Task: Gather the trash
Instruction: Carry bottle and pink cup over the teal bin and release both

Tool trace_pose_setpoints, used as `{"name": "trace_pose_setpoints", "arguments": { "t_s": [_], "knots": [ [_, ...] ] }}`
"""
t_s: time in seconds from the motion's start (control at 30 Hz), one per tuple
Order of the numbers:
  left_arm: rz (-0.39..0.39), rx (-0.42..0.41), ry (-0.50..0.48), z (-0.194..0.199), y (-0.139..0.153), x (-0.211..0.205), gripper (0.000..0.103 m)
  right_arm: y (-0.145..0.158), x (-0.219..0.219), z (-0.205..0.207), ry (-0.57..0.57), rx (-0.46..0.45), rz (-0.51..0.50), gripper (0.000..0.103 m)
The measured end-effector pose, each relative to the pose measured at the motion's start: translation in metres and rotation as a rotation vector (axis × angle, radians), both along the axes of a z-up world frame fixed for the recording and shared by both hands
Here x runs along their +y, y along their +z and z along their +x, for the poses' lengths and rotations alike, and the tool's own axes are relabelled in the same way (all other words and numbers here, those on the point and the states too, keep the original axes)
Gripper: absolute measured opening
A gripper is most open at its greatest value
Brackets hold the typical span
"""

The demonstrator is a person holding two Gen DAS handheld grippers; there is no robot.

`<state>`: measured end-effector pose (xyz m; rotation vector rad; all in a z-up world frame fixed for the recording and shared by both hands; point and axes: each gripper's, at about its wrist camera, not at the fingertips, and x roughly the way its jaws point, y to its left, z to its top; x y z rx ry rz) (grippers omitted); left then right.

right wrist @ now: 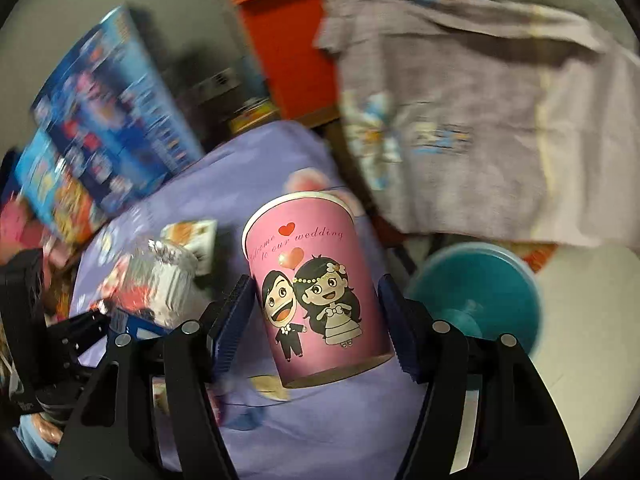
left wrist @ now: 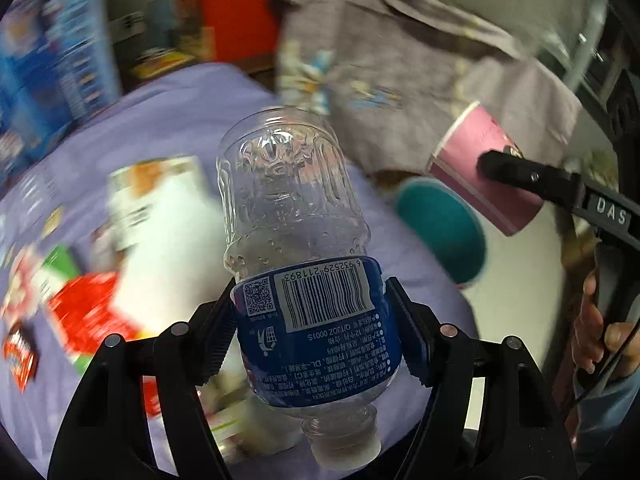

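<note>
Lilac bedding point(right wrist: 248, 184) patterned with flowers fills the background, and a teal bin point(right wrist: 480, 292) is seen on the pale floor just off its right edge. Clamped in the right gripper point(right wrist: 316, 316) is a pink paper cup point(right wrist: 316, 292), printed with a cartoon wedding couple, rim away from the camera and base towards it. In the left gripper point(left wrist: 312, 328) an empty clear water bottle point(left wrist: 296, 248) is held by its blue label, cap pointing back at the camera, base tilted forward. Both pieces of trash are carried above the bed's right edge, the bin point(left wrist: 444, 228) lying ahead and to the right of each; the cup point(left wrist: 484, 168) looks the nearer of the two. Only the left view shows the bottle whole and the hand point(left wrist: 600, 332) on the right tool's handle. Only the right view shows the cup's print and the bin's hollow inside. Wrappers point(left wrist: 88, 312) are left strewn on the bedding, blurred.
</note>
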<state>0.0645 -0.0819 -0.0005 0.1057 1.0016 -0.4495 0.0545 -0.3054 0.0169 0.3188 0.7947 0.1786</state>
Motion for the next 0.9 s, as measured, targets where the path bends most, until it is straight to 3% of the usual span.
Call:
{"name": "trace_pose_setpoints", "arguments": {
  "t_s": [0.17, 0.5, 0.9],
  "knots": [
    [0.041, 0.028, -0.125, 0.014, -0.014, -0.077, 0.071, -0.019, -0.067, -0.012, -0.137, 0.002, 0.04, 0.061],
    [0.099, 0.115, -0.286, 0.044, -0.06, -0.187, 0.071, -0.081, -0.15, -0.015, -0.305, 0.094, 0.106, 0.061],
    [0.163, 0.227, -0.337, 0.071, -0.118, -0.237, 0.072, -0.119, -0.175, -0.003, -0.357, 0.189, 0.113, 0.062]
  ]
}}
